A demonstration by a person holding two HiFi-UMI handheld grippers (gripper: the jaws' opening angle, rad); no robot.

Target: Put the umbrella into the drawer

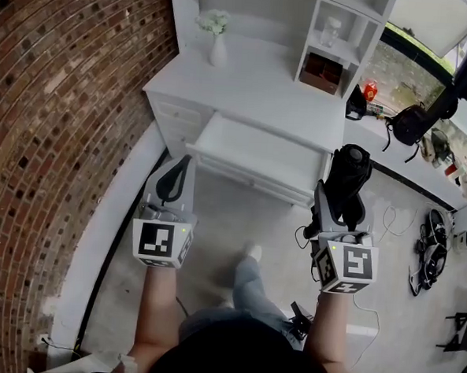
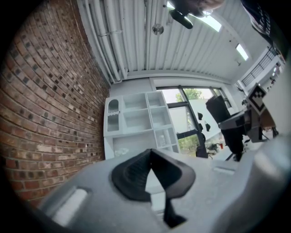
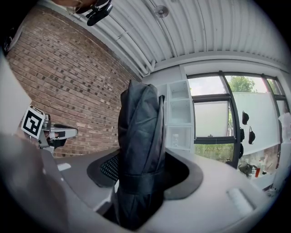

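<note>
Umbrella (image 3: 138,150) is sitting clamped in right gripper (image 3: 144,170) fingers (left gripper (image 2: 151,159) closed, empty); drawer (image 1: 259,153) ahead is awaiting it.

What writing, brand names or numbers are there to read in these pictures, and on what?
None: no word, brand or number can be read in any view.
Left cube and right cube: black-and-white square patterns, not writing.
Things on the side counter: too small to show any label.
</note>
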